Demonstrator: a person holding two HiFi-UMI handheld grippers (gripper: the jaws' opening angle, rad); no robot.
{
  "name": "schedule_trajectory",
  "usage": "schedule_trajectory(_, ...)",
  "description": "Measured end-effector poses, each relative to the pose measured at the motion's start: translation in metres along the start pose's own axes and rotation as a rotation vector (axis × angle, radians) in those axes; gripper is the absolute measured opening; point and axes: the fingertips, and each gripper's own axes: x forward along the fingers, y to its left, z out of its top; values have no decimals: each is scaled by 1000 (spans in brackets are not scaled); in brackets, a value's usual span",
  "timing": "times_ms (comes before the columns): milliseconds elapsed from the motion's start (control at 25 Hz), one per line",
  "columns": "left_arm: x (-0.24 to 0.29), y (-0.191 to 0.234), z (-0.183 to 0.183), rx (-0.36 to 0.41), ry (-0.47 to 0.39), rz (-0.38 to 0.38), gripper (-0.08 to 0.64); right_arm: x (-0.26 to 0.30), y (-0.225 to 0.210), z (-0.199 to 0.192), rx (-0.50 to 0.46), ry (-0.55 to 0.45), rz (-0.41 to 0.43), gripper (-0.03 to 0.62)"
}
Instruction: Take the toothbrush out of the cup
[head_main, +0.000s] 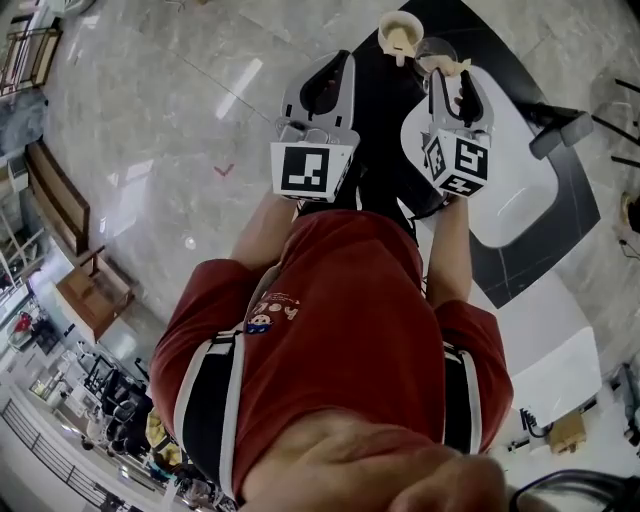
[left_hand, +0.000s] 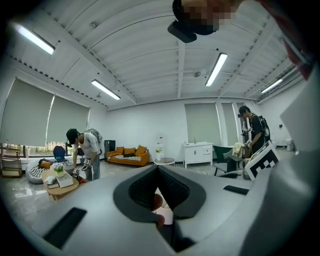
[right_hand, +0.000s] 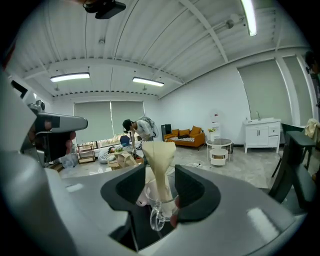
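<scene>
A clear glass cup with a handle (right_hand: 158, 214) stands just past my right gripper (right_hand: 160, 176). A cream, flat item that flares wide at its top (right_hand: 159, 155) stands upright in it. The right jaws are open and flank that item without pressing on it. In the head view the glass cup (head_main: 437, 55) sits just beyond the right gripper (head_main: 451, 78), on a black surface (head_main: 385, 130). A cream cup (head_main: 400, 30) stands left of the glass. My left gripper (head_main: 330, 62) is shut on nothing; a pale cup (left_hand: 165, 214) shows under its jaws (left_hand: 158, 171).
A white tabletop (head_main: 520, 190) lies to the right of the black surface, with marble floor (head_main: 150, 120) on the left. Farther off are an orange sofa (left_hand: 127, 156), a white cabinet (right_hand: 261, 135), a dark chair (right_hand: 295, 160) and people at work (left_hand: 82, 150).
</scene>
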Motion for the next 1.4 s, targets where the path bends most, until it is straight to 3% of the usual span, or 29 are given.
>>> schedule_trajectory(240, 26, 10, -13, -16, 7, -34, 5, 15, 0, -19, -10, 54, -20, 189)
schedule_trajectory(480, 39, 14, -24, -28, 31, -61, 5, 22, -6, -22, -24, 56, -78, 94)
schedule_trajectory(720, 44, 17, -27, -26, 42, -81, 5, 22, -4, -20, -38, 46, -106, 55)
schedule_trajectory(1160, 39, 11, -18, -21, 23, -100, 5, 12, 0, 2, -60, -11, -116, 46)
schedule_trajectory(1400, 31, 3, -3, -10, -32, -95, 5, -4, 0, 27, -81, -71, -117, 46)
